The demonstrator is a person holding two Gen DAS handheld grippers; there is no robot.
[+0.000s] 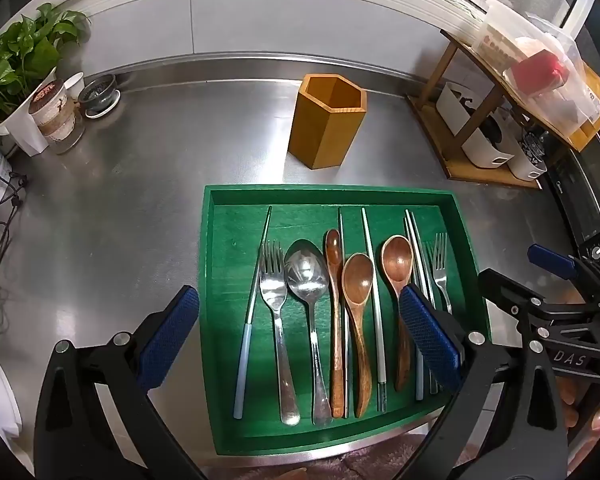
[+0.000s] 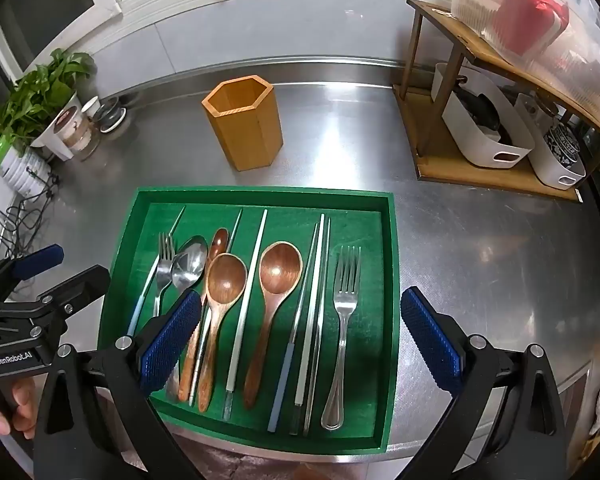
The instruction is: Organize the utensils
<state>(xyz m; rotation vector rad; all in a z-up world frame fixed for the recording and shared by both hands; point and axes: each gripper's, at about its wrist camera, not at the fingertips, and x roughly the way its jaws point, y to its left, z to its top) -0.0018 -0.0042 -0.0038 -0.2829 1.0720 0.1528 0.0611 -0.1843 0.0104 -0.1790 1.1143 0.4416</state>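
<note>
left wrist view: the left claw (image 1: 300, 340) hangs with jaws spread wide, gripping nothing, above the green tray (image 1: 216, 280) on the steel counter (image 1: 140, 160). between its blue ribbed pads lie a metal fork (image 1: 274, 292), a metal spoon (image 1: 306, 276), wooden spoons (image 1: 358, 280) and slim chopsticks (image 1: 370, 248), all lengthwise, handles toward the claw. beyond the tray stands an empty six-sided wooden holder (image 1: 326, 120). the right claw (image 1: 520, 276) shows at the right edge.

right wrist view: the right claw (image 2: 300, 340) is likewise spread wide and empty over the same tray (image 2: 388, 280). a second fork (image 2: 346, 292) lies just inside its right pad. the holder (image 2: 246, 122) stands beyond, to the left; a wooden rack (image 2: 460, 168) with white bins stands far right; a potted plant (image 2: 36, 96) far left.
</note>
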